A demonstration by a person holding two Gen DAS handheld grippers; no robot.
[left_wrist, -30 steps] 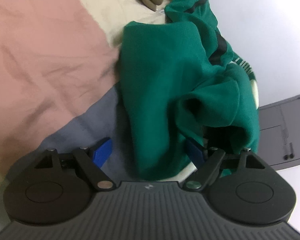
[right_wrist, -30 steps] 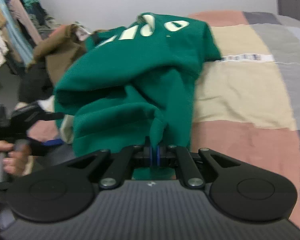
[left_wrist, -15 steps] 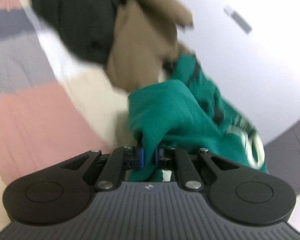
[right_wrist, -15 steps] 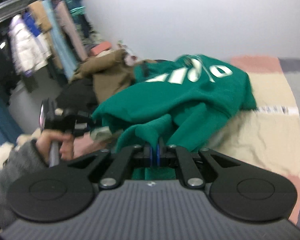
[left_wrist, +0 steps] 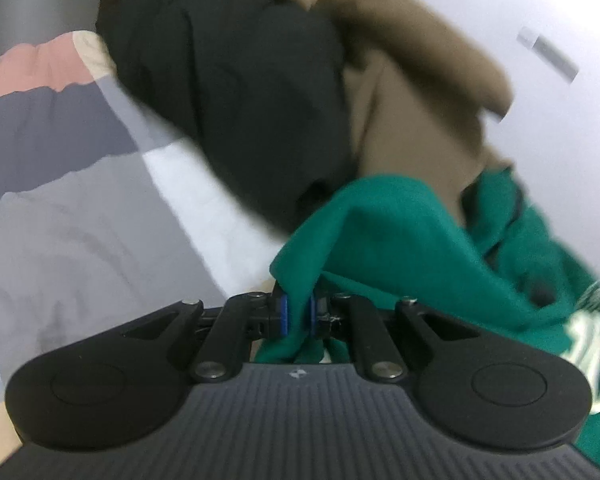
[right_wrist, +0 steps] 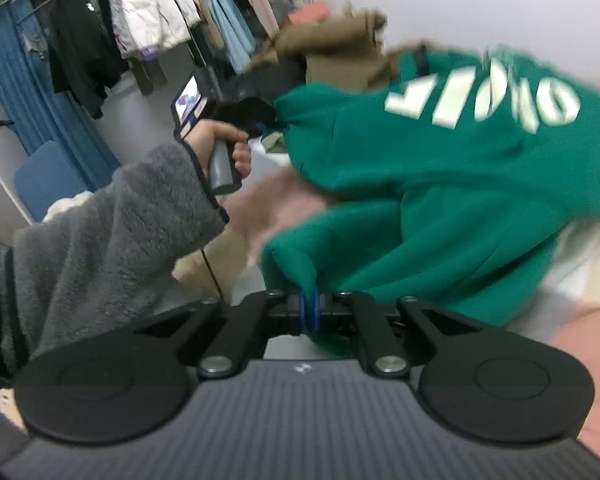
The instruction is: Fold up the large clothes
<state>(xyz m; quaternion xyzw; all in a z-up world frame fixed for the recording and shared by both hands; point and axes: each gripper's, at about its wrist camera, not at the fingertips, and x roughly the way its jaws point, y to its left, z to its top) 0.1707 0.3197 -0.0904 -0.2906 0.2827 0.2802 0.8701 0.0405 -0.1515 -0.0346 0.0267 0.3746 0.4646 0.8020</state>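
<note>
A green sweatshirt with pale lettering hangs lifted above the patchwork bedspread, stretched between both grippers. My left gripper is shut on a fold of the green sweatshirt at its edge. In the right wrist view the left gripper shows at the sweatshirt's far corner, held by a hand in a grey fleece sleeve. My right gripper is shut on the sweatshirt's near edge, with cloth pinched between its blue pads.
A black garment and a brown garment lie heaped just behind the sweatshirt. A rack of hanging clothes and a blue curtain stand at the far left of the right wrist view. A white wall is behind.
The left gripper went from open beside the sweatshirt to shut on its edge. Both grippers rose and swung, lifting the sweatshirt off the bed; the clothes rack and heaped garments came into view.
</note>
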